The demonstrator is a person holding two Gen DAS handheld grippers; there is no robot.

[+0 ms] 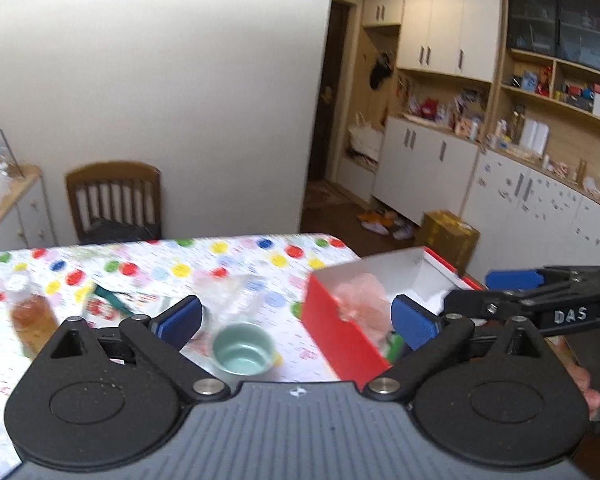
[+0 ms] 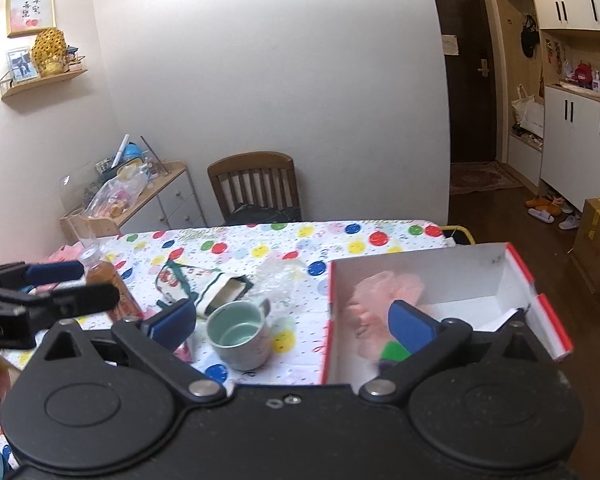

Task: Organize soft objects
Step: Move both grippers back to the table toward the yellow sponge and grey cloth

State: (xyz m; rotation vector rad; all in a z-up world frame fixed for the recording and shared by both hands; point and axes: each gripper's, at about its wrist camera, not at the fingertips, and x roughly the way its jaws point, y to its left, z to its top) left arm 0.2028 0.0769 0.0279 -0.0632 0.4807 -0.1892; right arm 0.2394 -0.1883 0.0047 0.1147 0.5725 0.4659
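Left wrist view: left gripper (image 1: pixel 296 322) wide open, empty, lower centre; pink fluffy soft mesh puff (image 1: pixel 360 300) inside red-walled white cardboard box (image 1: pixel 340 336), centre right.

Right wrist view: right gripper (image 2: pixel 292 322) wide open, empty. Puff looks light, squashy; pinch bunched middle.

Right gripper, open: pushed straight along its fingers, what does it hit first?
Probably the mint-green mug, standing between the right gripper fingers' line on the spotted tablecloth; depth is unclear.
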